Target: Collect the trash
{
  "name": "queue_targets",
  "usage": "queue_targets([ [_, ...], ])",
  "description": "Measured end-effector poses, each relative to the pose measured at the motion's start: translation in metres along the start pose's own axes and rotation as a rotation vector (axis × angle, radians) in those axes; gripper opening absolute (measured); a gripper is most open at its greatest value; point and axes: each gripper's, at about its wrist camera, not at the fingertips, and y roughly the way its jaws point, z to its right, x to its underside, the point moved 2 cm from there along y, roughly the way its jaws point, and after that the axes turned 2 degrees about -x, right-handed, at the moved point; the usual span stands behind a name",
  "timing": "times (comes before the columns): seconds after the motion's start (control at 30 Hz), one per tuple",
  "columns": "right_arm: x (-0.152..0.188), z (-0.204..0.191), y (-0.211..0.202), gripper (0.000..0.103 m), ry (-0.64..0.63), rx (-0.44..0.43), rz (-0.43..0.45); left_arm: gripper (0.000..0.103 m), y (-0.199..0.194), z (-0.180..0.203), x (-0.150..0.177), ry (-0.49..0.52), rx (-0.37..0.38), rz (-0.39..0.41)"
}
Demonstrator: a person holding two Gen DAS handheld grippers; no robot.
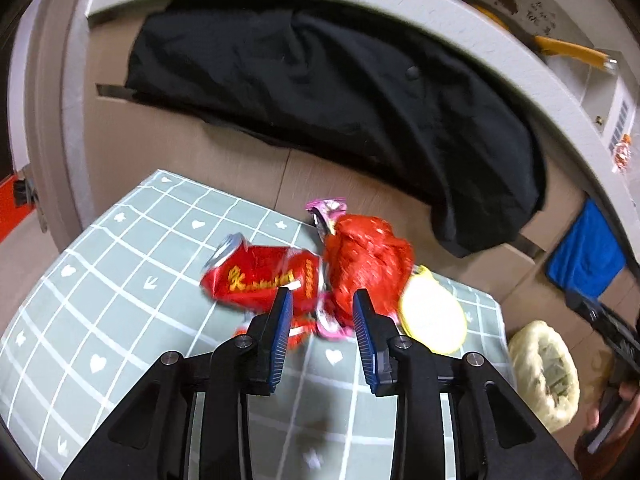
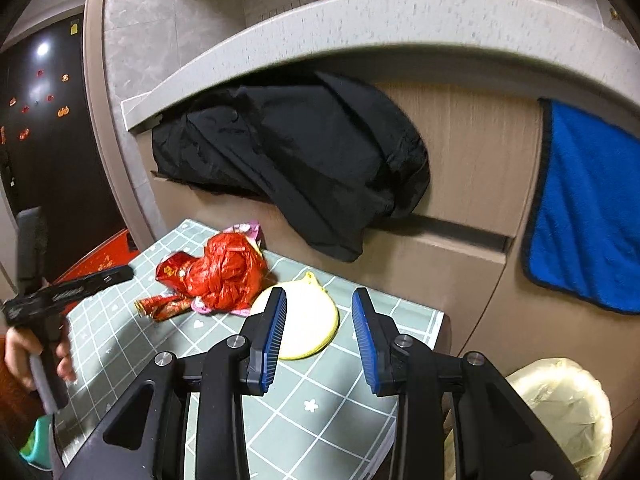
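Trash lies on a green checked tablecloth: a crushed red can, a crumpled red plastic bag, pink wrapper bits and a round yellow-rimmed lid. My left gripper is open, its fingertips just short of the can and bag. In the right wrist view my right gripper is open above the yellow lid, with the red bag and tablecloth to its left. A bin lined with a pale bag stands right of the table; it also shows in the left wrist view.
A black jacket hangs over a beige cabinet behind the table. A blue towel hangs at right. The grey counter edge runs overhead. The other hand-held gripper shows at left.
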Motion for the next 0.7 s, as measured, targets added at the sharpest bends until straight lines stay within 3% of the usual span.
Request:
queue_targets([
  [0.17, 0.012, 0.006, 0.014, 0.032, 0.006, -0.007, -0.043, 0.033, 0.049, -0.018, -0.04, -0.054, -0.063, 0.0],
  [0.3, 0.023, 0.013, 0.021, 0.032, 0.016, -0.006, -0.065, 0.034, 0.099, -0.018, -0.062, -0.14, 0.044, -0.09],
  [0.37, 0.028, 0.015, 0.023, 0.032, 0.016, -0.008, -0.076, 0.04, 0.117, -0.013, -0.067, -0.167, 0.096, -0.115],
  [0.53, 0.037, 0.019, 0.031, 0.032, 0.009, -0.007, -0.109, 0.041, 0.169, -0.009, -0.059, -0.28, 0.044, -0.241],
  [0.57, 0.039, 0.02, 0.033, 0.032, 0.011, -0.009, -0.116, 0.037, 0.174, -0.008, -0.056, -0.282, 0.03, -0.263],
  [0.6, 0.04, 0.021, 0.033, 0.032, 0.013, -0.011, -0.12, 0.023, 0.177, -0.005, -0.051, -0.273, 0.018, -0.277],
  [0.63, 0.041, 0.022, 0.034, 0.032, 0.015, -0.015, -0.122, 0.018, 0.176, -0.001, -0.046, -0.252, 0.019, -0.285],
  [0.7, 0.042, 0.022, 0.033, 0.032, 0.007, -0.023, -0.118, 0.016, 0.166, 0.011, -0.036, -0.194, 0.04, -0.283],
])
